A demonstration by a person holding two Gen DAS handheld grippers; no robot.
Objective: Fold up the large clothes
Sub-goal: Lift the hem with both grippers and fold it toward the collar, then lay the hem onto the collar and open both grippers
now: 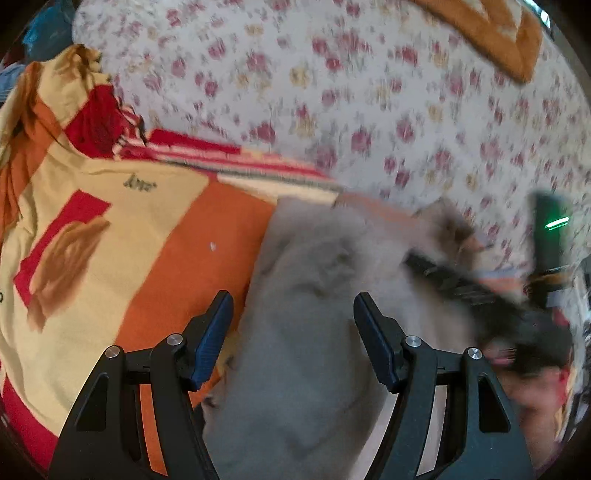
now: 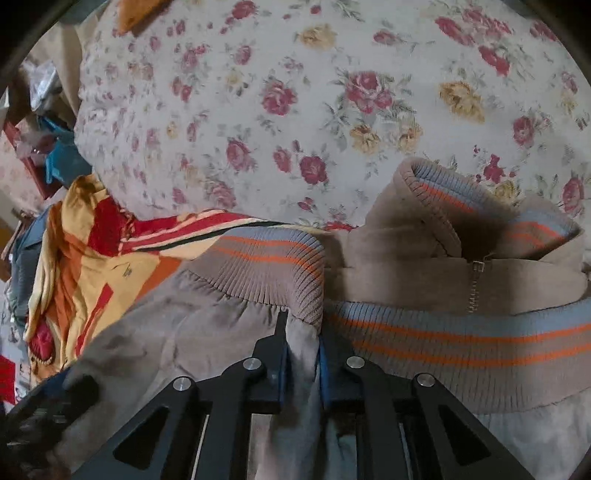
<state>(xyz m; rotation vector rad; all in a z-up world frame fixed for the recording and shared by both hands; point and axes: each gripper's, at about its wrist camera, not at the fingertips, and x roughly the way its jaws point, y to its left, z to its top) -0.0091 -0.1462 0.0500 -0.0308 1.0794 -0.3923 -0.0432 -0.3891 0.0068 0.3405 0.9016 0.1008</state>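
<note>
1. Presently, one jacket, taupe, lies on the bed beside the patterned cloth, partly folded over itself; its ribbed collar, cuff and hem band each carry grey-blue and orange stripes. One zip runs down from the collar.
2. One right gripper: jaws close together, clamped on a fold of the jacket just below the cuff.
3. One left gripper: jaws spread wide, holding nothing, hovering above the blurred grey jacket.
4. One floral sheet, roses in red and yellow, under everything.
5. One patterned cloth, cream, orange and red, rumpled to the left of the jacket and touching it.
6. One orange cloth at the sheet's far edge, well apart from the jacket.
7. Containers: none discernible.
</note>
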